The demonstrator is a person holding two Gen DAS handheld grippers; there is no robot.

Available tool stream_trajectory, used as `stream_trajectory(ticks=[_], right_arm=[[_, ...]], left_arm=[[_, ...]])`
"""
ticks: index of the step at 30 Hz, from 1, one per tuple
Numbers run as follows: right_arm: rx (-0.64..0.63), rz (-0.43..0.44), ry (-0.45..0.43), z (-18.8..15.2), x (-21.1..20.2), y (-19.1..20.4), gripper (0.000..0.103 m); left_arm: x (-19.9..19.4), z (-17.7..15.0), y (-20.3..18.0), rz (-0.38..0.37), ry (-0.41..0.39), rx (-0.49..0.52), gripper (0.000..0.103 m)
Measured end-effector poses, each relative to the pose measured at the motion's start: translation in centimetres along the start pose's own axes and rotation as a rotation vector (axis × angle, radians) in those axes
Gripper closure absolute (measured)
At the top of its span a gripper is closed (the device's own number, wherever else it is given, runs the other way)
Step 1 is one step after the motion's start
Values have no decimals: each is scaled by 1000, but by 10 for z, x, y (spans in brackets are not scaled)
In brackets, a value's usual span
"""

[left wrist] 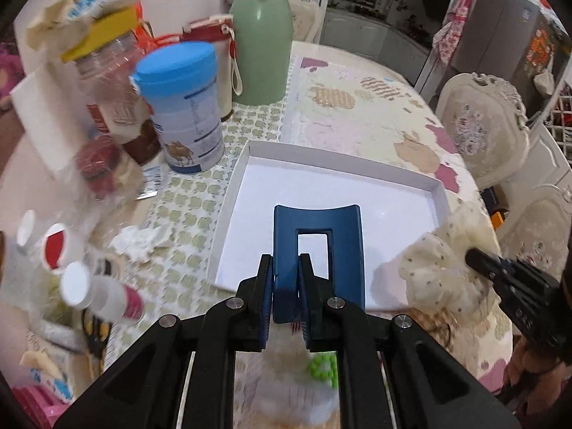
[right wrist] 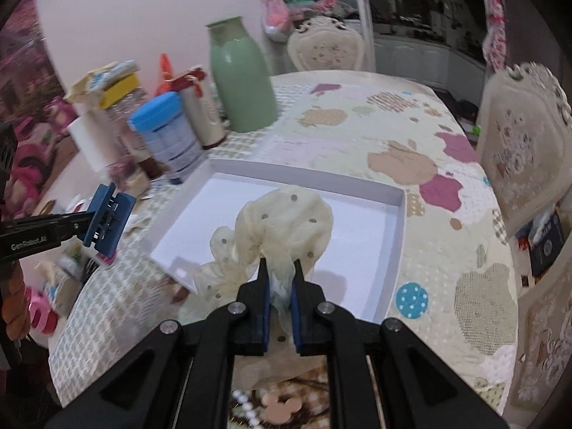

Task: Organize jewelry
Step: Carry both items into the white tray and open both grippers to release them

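The left tongs are clamping a blue plastic claw hair clip; the right tongs are pinching a cream dotted fabric scrunchie. Both are hanging above the empty white shallow cardboard tray on the bench. Advice: lower each piece well apart before releasing.

Green jug, blue-lidded tin, 2 carved chairs, patterned tablecloth

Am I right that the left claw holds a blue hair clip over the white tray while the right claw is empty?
Not quite: the right claw is shut on a cream dotted scrunchie, as the right wrist view shows. The left claw does hold the blue hair clip over the white tray.
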State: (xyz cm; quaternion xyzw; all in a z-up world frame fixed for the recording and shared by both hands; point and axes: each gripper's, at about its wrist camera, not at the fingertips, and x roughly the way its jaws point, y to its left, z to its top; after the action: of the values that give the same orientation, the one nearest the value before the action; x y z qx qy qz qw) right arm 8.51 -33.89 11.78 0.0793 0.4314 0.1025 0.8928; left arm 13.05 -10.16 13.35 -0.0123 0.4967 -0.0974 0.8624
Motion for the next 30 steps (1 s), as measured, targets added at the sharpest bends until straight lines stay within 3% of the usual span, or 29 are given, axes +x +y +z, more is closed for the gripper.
stream_trajectory(ticks=[8, 10, 12, 14, 19, 25, 30], right_arm=[[69, -29, 97, -11, 51, -27, 93], [81, -35, 120, -16, 58, -32, 90], [85, -36, 136, -21, 62, -35, 78], [78, -46, 149, -25, 65, -37, 66], [84, -59, 163, -33, 66, -43, 64], [64, -58, 161, -39, 57, -42, 62], [50, -53, 102, -32, 39, -33, 52]], left_arm=[[67, 8, 3, 23, 97, -21, 101], [80, 6, 6, 30, 123, -24, 101], [88, 2, 9, 43, 145, -26, 101], [92, 0, 12, 51, 155, -27, 100], [98, -10, 24, 30, 190, -70, 80], [86, -20, 27, 18, 172, -81, 79], [72, -20, 23, 41, 139, -67, 78]])
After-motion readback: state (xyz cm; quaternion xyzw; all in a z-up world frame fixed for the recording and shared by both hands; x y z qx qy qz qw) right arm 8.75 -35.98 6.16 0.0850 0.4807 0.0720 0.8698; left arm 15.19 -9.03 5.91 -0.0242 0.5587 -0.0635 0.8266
